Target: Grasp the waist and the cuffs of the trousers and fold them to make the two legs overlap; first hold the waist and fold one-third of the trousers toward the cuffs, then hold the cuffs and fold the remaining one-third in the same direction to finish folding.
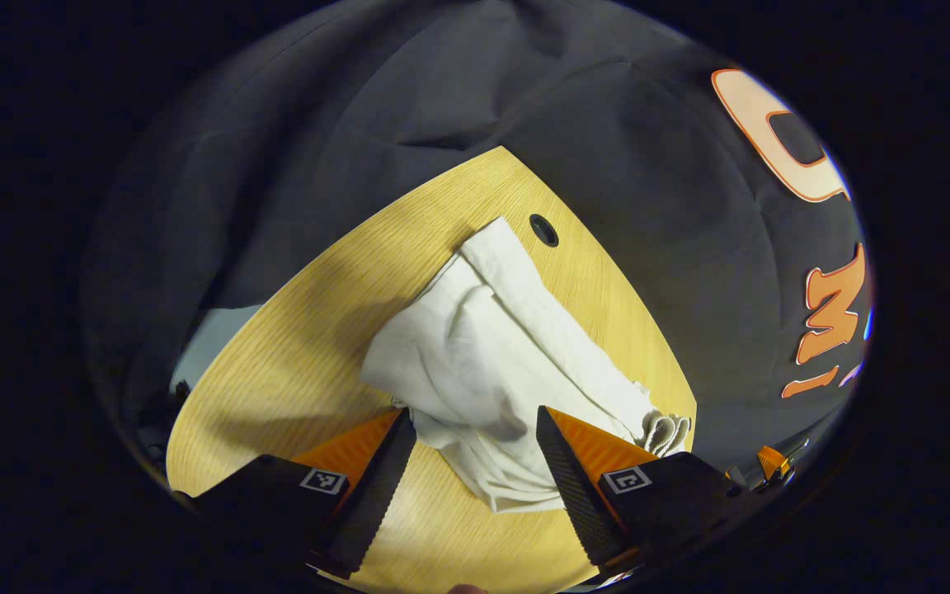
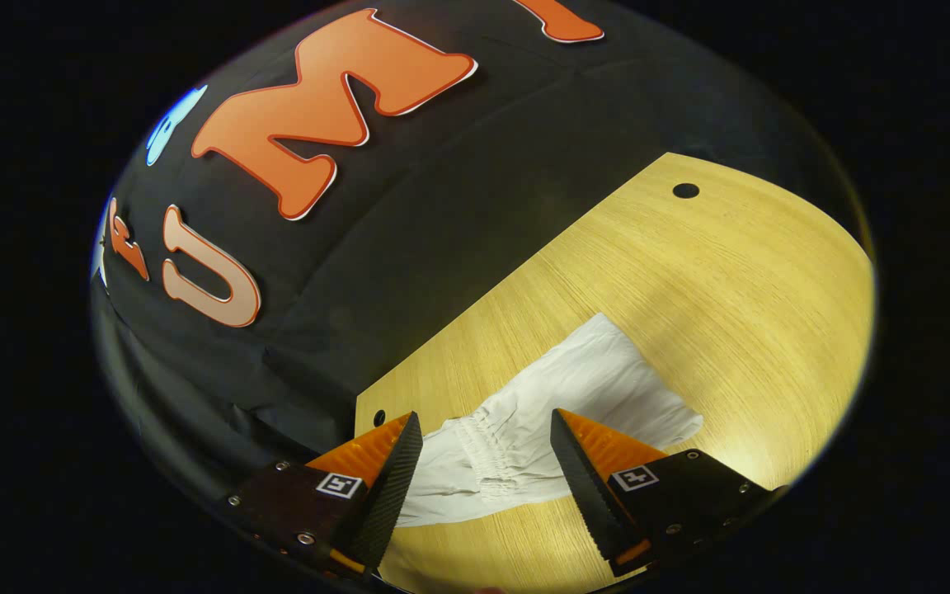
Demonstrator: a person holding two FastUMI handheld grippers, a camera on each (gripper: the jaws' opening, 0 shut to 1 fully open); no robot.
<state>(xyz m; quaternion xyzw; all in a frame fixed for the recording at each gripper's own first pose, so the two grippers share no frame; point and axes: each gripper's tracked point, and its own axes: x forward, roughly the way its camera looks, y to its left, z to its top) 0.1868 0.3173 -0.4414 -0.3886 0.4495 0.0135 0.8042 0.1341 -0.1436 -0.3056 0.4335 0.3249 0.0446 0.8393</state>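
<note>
White cloth sits between both sets of jaws, none gripped: left gripper (image 1: 471,429) and right gripper (image 2: 485,433) hang wide open, holding nothing. Trousers (image 1: 491,355) lie loosely bunched on the wooden counter (image 2: 731,272), elastic waist (image 2: 496,450) by the right jaws. Judging from this, no neat fold done; all steps remain.

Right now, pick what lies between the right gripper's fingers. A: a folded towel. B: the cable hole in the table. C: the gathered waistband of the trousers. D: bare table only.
C: in the right gripper view the open right gripper frames the puckered waistband of the white trousers on the table.
</note>
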